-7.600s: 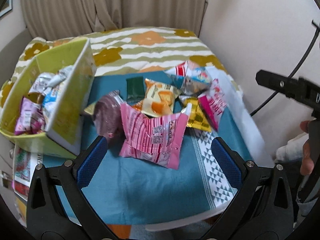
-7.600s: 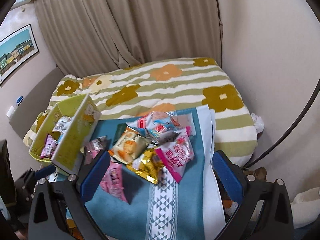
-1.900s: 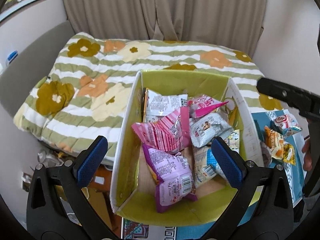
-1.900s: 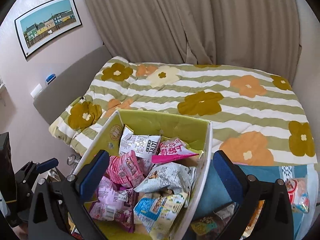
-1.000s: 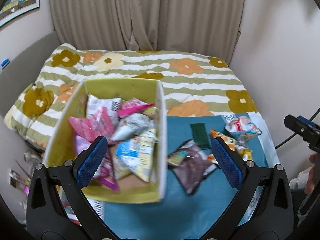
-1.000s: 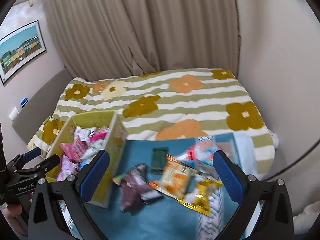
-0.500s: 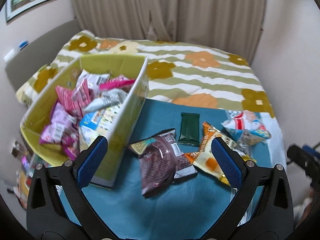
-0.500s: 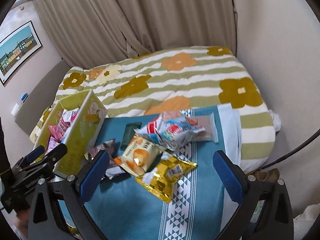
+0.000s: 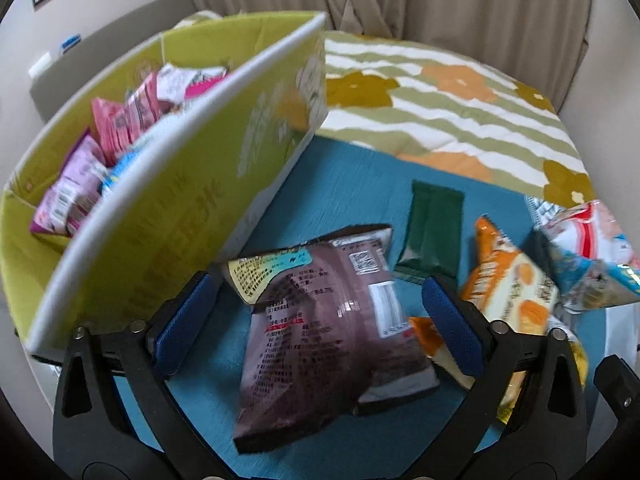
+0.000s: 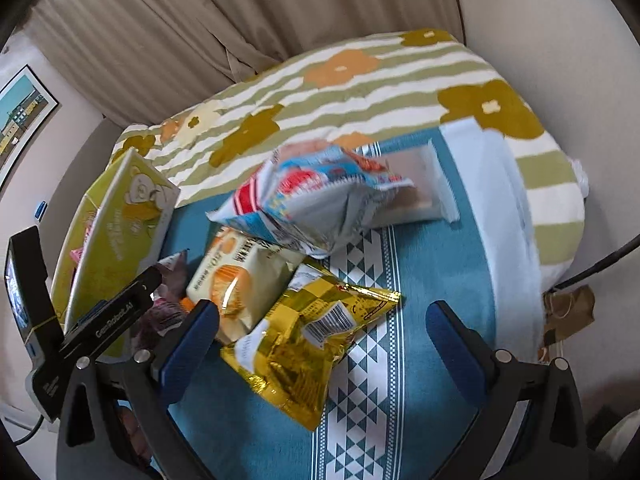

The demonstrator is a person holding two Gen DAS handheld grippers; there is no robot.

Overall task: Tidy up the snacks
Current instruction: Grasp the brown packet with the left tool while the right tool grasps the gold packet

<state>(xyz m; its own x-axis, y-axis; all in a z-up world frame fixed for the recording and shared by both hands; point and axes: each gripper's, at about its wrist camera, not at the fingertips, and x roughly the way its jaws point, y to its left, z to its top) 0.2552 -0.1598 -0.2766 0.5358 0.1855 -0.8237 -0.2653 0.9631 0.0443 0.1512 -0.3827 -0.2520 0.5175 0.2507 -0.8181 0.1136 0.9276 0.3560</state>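
Note:
A yellow-green box (image 9: 168,216) holding several snack packets stands at the left on the teal cloth (image 9: 352,176); it also shows in the right wrist view (image 10: 116,240). My left gripper (image 9: 316,328) is open, its fingers on either side of a dark purple snack bag (image 9: 332,320) lying on the cloth. My right gripper (image 10: 324,340) is open over a gold snack bag (image 10: 304,336). An orange-and-white bag (image 10: 240,276), a blue-red-white bag (image 10: 312,200) and a dark green bar (image 9: 432,232) lie close by.
A flat pale packet (image 10: 416,188) lies behind the blue-red-white bag. The striped floral bedspread (image 10: 360,84) stretches beyond the cloth to the curtains. The wall stands at the right, with a cable (image 10: 600,264) and a brown paper item (image 10: 568,312) beside the bed.
Both grippers have moved from over the box down toward the loose snacks. The left one now straddles the purple bag; the right one hangs over the gold bag. Both stay open.

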